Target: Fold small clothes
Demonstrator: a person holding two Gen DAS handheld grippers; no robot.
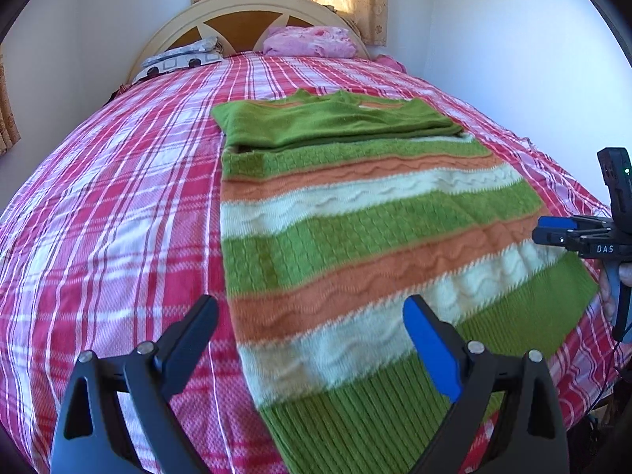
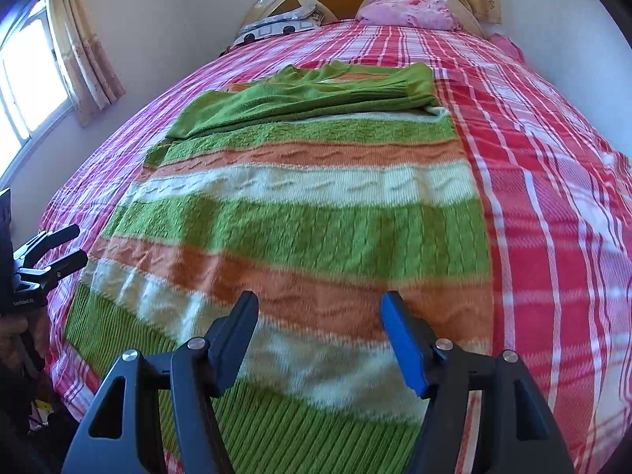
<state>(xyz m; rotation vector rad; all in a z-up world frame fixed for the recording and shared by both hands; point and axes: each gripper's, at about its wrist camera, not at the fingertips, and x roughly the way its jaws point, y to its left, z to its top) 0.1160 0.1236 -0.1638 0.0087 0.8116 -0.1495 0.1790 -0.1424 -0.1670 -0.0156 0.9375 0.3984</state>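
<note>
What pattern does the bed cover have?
The bed cover is a red, pink and white plaid, clearest in the right wrist view.

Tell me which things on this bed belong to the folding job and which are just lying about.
Job: striped sweater, left gripper, right gripper.

Lying about: pink blanket, patterned pillow, plaid bedspread, curtains.

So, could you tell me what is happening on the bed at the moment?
A person holding a two-finger tool in each hand is folding a striped sweater spread on the plaid bedspread. Its green sleeves are already folded across the chest. The left tool and right tool both hover open above the ribbed hem end, gripping nothing. Pillows lie at the headboard.
</note>
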